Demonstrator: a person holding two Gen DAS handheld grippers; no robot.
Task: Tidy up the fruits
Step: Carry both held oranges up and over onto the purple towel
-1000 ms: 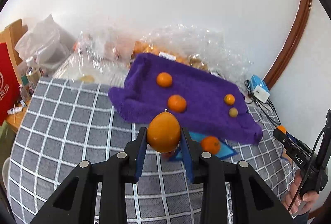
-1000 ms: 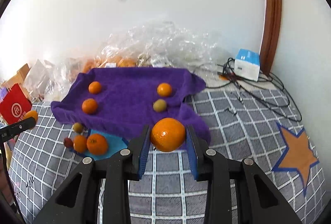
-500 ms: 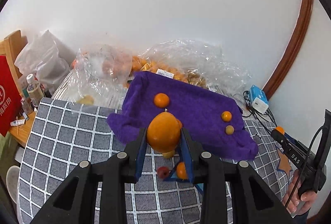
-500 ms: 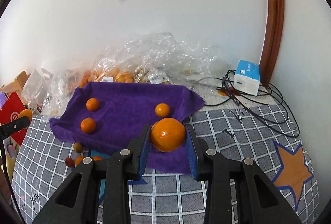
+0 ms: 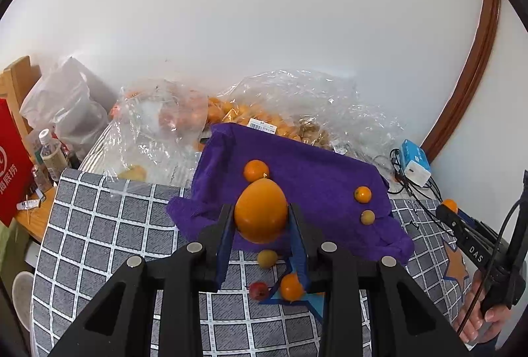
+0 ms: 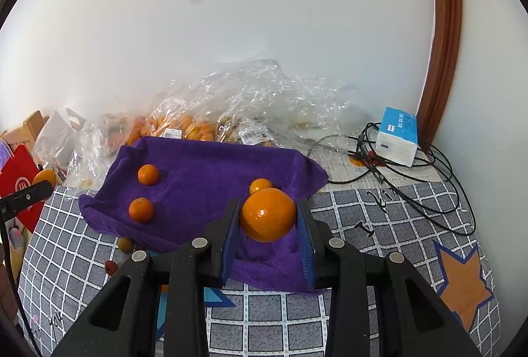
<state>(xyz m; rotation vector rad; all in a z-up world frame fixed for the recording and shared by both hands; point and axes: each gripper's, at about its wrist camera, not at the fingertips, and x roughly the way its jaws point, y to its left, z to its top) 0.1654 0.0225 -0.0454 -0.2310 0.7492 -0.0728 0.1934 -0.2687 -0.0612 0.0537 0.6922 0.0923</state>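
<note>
Both views have pulled back from the tabletop [image 5: 109, 225] since a second ago, so the purple towel [image 6: 204, 172] now lies farther off. Clear plastic bags [image 6: 231, 113] behind it hold heaped oranges. The left hand-held gripper [image 5: 260, 221] stays clamped on a smooth orange [image 5: 260, 211]; the right hand-held gripper [image 6: 268, 218] stays clamped on a dimpled orange [image 6: 268, 213]. Four small fruits rest on the towel.

The table's wearing a grey checkered cloth [image 6: 379, 235] with orange stars. A purple towel [image 6: 204, 172] is sitting on it toward the back, clear plastic bags [image 6: 264, 99] are piling up behind that, and a blue-white box [image 6: 397, 136] with black cables [image 6: 429, 178] is lying right. A few small fruits [image 5: 267, 258] are resting on the cloth.
</note>
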